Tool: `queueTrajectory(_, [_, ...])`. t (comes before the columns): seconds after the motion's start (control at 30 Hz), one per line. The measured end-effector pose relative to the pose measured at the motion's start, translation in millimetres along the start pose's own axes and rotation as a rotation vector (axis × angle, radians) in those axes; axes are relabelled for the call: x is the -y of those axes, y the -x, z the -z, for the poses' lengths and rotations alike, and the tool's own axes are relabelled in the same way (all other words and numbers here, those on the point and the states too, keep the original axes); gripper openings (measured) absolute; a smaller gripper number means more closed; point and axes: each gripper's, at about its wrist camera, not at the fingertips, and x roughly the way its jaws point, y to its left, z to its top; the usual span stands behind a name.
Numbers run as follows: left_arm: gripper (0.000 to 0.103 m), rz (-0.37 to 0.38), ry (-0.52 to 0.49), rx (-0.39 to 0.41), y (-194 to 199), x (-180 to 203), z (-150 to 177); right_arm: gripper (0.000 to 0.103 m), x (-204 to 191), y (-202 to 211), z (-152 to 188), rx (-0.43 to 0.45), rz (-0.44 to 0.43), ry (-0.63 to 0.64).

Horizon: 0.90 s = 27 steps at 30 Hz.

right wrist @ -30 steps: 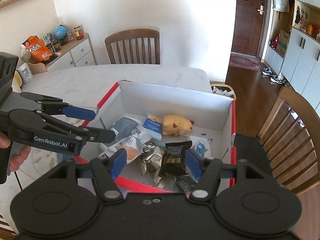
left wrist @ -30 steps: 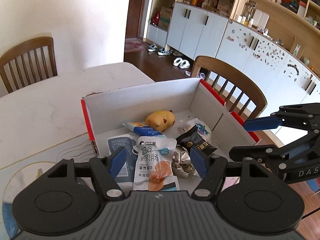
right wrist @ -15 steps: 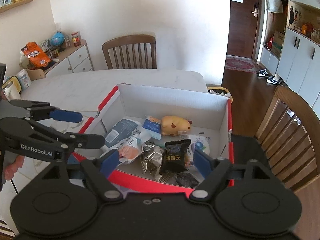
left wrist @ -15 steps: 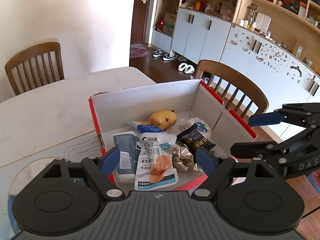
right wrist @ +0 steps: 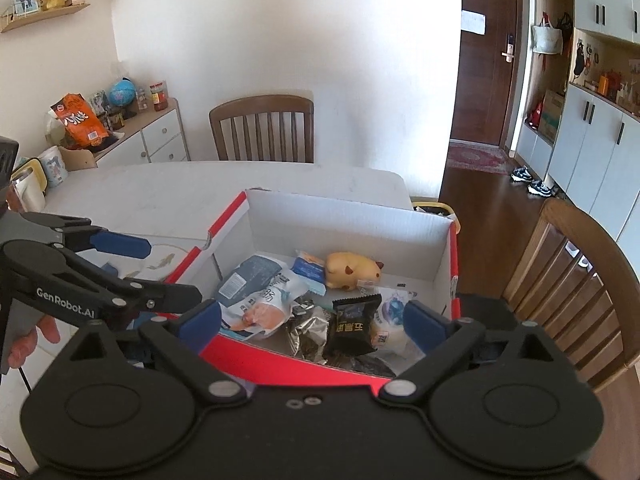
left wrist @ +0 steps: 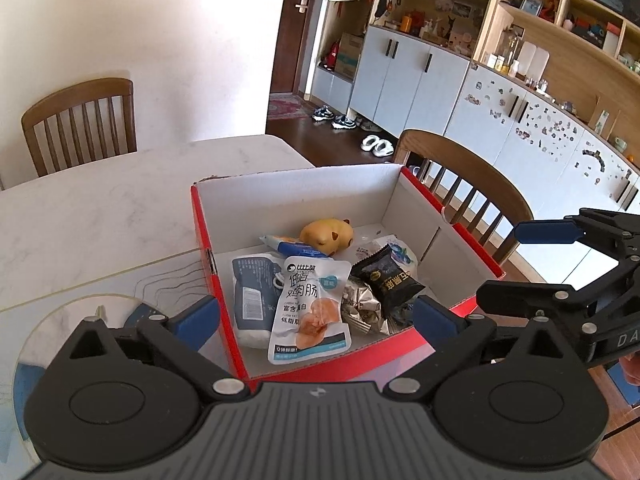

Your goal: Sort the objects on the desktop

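Both claws, the left gripper (left wrist: pixel 316 318) and the right gripper (right wrist: pixel 312 318), have just spread wide and hold nothing, while the snack packets (left wrist: pixel 308 308) and the yellow toy (left wrist: pixel 327 233) lie ahead of them in the red box (left wrist: pixel 452 204), so the sorting looks done.

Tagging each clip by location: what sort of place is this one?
Most likely a home dining area by the entry. A pale dining table with wooden chairs, wall cabinets with open shelves of household clutter, and shoes on the floor by the door point to that.
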Motion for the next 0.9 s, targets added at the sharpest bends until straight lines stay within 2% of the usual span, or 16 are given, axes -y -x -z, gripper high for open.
queueTrajectory(0.3, [0.103,-0.019,-0.021,0.016,16,1,10,0.099,-10,9,1,0.022,0.007,0.016])
queueTrajectory(0.53, [0.103,-0.076,-0.052,0.038,26,4,16,0.099,-12,11,2,0.025,0.008,0.009])
queueTrajectory(0.9, [0.103,-0.055,-0.053,0.023,32,4,24,0.099,-15,12,4,0.022,0.01,0.006])
